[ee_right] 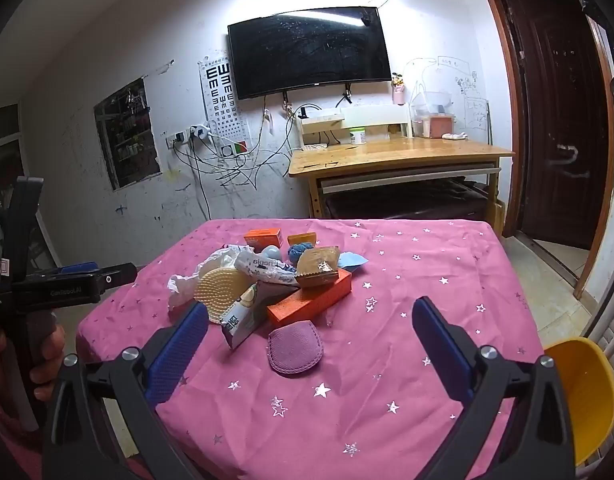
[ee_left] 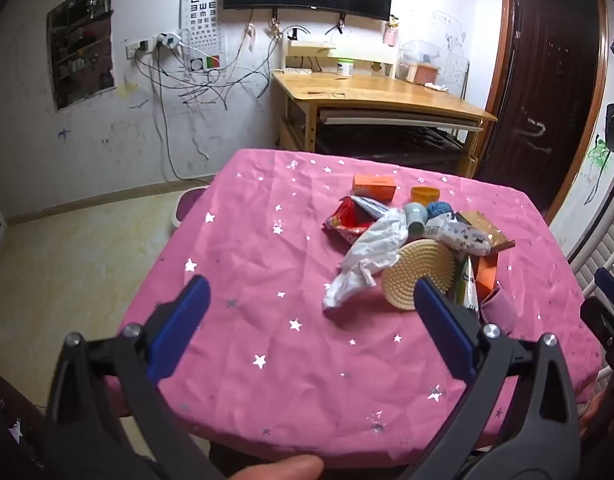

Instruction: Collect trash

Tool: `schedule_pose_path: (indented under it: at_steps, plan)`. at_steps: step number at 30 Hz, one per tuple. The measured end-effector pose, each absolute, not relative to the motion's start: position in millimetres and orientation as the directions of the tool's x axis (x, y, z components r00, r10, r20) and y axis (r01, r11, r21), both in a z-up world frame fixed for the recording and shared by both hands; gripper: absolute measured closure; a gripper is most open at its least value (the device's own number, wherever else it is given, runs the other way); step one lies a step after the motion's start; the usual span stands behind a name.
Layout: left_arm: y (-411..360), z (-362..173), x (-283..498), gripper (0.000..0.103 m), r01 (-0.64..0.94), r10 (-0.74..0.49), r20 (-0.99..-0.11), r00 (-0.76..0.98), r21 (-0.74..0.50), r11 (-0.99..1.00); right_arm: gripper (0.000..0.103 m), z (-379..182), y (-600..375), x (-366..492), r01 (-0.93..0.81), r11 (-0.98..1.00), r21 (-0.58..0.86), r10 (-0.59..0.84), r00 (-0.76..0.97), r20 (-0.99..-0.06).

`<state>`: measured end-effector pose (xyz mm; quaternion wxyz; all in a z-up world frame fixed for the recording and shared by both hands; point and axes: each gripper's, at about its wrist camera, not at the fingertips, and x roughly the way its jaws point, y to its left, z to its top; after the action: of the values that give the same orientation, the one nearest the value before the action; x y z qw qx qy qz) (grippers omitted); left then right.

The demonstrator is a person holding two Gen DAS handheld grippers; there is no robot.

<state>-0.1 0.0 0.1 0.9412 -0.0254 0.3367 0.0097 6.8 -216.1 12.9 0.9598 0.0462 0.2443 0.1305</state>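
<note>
A heap of trash lies on the pink starred tablecloth [ee_left: 267,264] [ee_right: 407,320]. It holds a crumpled white plastic bag [ee_left: 367,260] [ee_right: 179,284], a round beige bristle pad [ee_left: 417,274] [ee_right: 221,288], a red wrapper [ee_left: 347,220], a long orange box [ee_right: 311,300], a milk carton [ee_right: 243,316] and a purple pouch [ee_right: 295,346] [ee_left: 501,308]. My left gripper [ee_left: 311,304] is open and empty, hovering over the table's near left, short of the heap. My right gripper [ee_right: 311,316] is open and empty, above the near edge, with the pouch between its fingers further off.
A yellow bin [ee_right: 583,396] stands at the table's right edge. A small orange box [ee_left: 374,187] [ee_right: 264,237] and an orange cup [ee_left: 425,195] sit behind the heap. A wooden desk [ee_left: 387,96] and a dark door [ee_right: 555,128] stand beyond. The left gripper body [ee_right: 67,280] shows in the right wrist view.
</note>
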Motion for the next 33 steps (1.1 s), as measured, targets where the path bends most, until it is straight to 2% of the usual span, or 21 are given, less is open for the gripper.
schedule_pose_path:
  at_steps: [33]
  plan:
    - [0.1,0.0,0.0,0.005,-0.036,-0.001,-0.636,0.771,-0.044,0.998,0.007,12.9,-212.7,6.9,-0.222,0.964,0.145,0.264,0.850,-0.456]
